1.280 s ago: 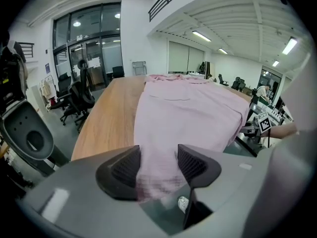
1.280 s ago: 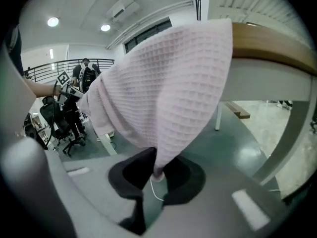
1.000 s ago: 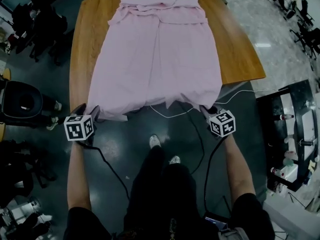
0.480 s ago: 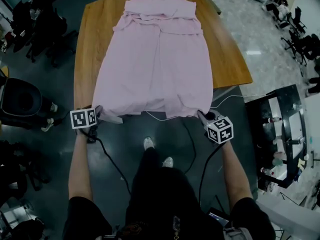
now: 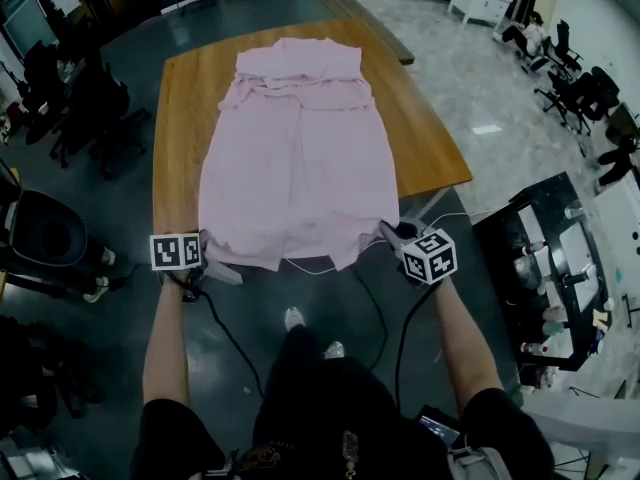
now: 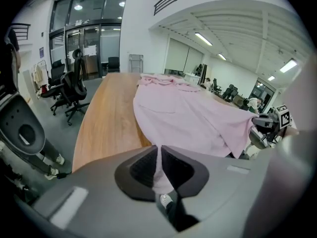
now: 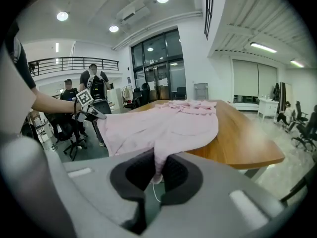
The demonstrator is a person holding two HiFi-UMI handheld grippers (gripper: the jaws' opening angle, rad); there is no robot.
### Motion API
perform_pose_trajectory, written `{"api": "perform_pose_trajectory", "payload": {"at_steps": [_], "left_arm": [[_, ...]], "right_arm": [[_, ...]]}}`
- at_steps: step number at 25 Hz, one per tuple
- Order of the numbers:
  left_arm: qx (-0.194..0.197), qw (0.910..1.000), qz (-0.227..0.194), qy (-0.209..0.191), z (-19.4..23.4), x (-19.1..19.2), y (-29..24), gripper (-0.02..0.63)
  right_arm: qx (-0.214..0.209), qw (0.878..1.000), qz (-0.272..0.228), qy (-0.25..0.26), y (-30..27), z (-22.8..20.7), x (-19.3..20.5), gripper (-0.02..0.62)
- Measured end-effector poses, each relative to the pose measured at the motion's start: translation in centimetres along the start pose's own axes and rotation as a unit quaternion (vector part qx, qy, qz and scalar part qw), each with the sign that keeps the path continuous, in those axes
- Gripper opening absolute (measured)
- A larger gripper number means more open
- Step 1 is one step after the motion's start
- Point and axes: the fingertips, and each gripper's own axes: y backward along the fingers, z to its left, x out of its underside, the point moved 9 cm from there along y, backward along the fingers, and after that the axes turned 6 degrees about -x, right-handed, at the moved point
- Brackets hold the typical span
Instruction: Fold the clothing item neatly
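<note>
Left gripper, just off the near edge of the table on its left side, has just been closing its jaws and now pinches the near left hem corner of the pink garment, a thin strip of cloth squeezed between the pads. Half a second ago that corner hung loose beside wide jaws. Right gripper, off the same near edge toward the table's right side, is clamped on the other hem corner, same grip as before. So both near corners are now held, and the hem is drawn out past the table's near edge, sagging a little between the two grippers instead of draping down over that edge. The rest of the garment lies flat along the middle of the table, with its bunched, layered top end at the table's far end. Bare wood shows on both sides. Judgement: the grasp step looks finished. The next move is probably to carry the hem toward the table's far end to fold the piece in half. Keep both corners level. The left pinch looks shallow and could slip.
</note>
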Motion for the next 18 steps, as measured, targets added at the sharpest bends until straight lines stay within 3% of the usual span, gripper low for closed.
{"api": "perform_pose_trajectory", "payload": {"at_steps": [5, 10, 14, 18], "left_arm": [[0.034, 0.9971, -0.068, -0.004, -2.1, -5.1, 2.9, 0.031], [0.072, 0.9885, -0.127, -0.04, -3.2, -11.6, 3.9, 0.031], [0.103, 0.9806, -0.153, -0.066, -2.9, -16.8, 3.3, 0.031], [0.11, 0.9786, -0.156, -0.077, -1.8, -20.8, 1.4, 0.031]], "right_arm": [[-0.003, 0.999, -0.028, 0.02, 0.1, -0.3, -3.8, 0.014], [0.002, 0.998, -0.053, 0.031, -1.5, -1.1, -7.9, 0.014], [0.016, 0.997, -0.071, 0.036, -3.3, -1.8, -11.4, 0.014], [0.039, 0.995, -0.081, 0.033, -4.8, -3.6, -14.5, 0.014]]}}
